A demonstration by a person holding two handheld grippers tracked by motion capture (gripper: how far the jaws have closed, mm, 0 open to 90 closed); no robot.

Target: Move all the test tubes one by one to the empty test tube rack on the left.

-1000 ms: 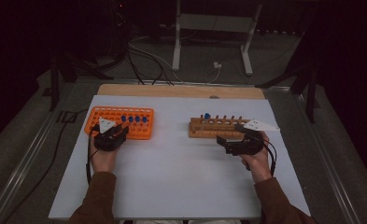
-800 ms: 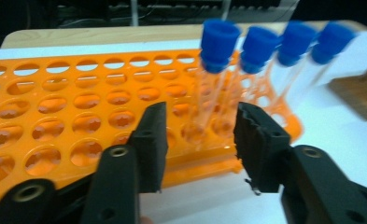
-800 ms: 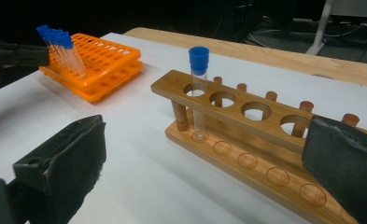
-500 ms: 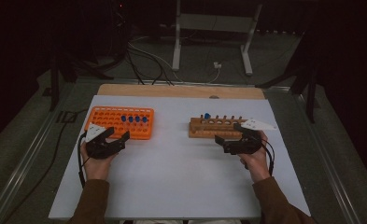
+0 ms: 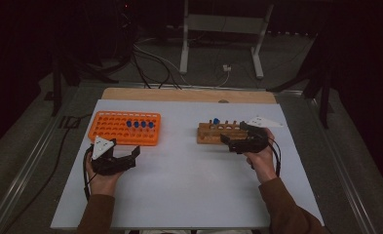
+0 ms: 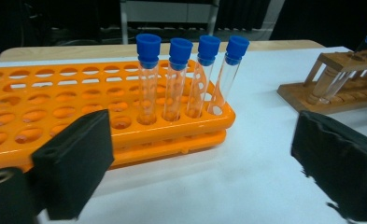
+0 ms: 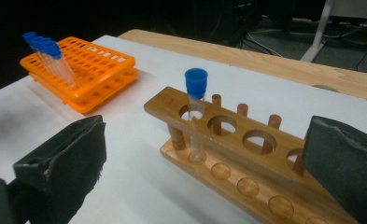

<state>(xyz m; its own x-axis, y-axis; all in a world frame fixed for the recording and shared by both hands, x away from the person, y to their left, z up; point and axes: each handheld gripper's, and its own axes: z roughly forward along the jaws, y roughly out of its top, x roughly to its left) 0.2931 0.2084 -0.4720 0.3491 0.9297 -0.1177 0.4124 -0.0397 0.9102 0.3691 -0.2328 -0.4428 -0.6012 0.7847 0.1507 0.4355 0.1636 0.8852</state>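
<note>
Four clear blue-capped tubes (image 6: 186, 77) stand in the orange plastic rack (image 5: 123, 128). The left claw (image 5: 130, 157), just before the rack, has just been opening and grasps nothing. The right claw (image 5: 230, 141) is released too. A careless swing could knock the tubes over.

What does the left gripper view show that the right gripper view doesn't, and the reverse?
The left gripper view alone lets you count four blue-capped tubes side by side in the front row of the orange rack, seen between the open left gripper jaws. The right gripper view alone shows the wooden rack close up, with its empty holes beside one blue-capped tube, between the open right gripper jaws. Both show both racks on the white table.
</note>
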